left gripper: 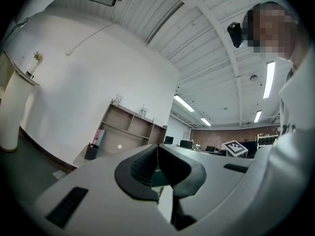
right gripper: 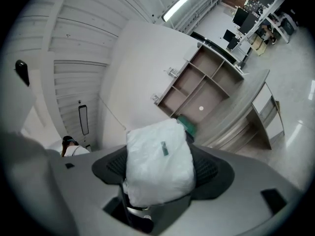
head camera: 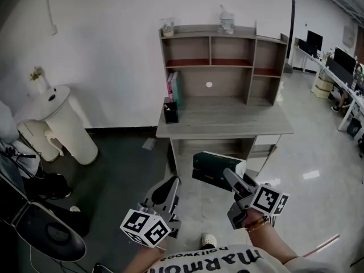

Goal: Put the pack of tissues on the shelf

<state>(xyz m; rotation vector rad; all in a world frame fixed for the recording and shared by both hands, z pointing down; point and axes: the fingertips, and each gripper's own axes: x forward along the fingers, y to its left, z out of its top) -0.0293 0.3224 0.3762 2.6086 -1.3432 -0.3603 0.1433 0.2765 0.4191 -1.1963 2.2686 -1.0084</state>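
On my left, the left gripper point(head camera: 172, 182) hangs low in front of the desk point(head camera: 227, 121), its jaws pressed together with nothing between them. Just to its right I see the pack of tissues point(head camera: 209, 170) in the air below the desk's front edge, well apart from the shelf point(head camera: 223, 66) that stands on the desk. My right gripper point(head camera: 228, 175) has its jaws clamped on the pack.

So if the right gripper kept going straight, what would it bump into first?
Most likely the desk front. The right gripper, shut on the pack of tissues, points at it with nothing between, though depth is unclear.
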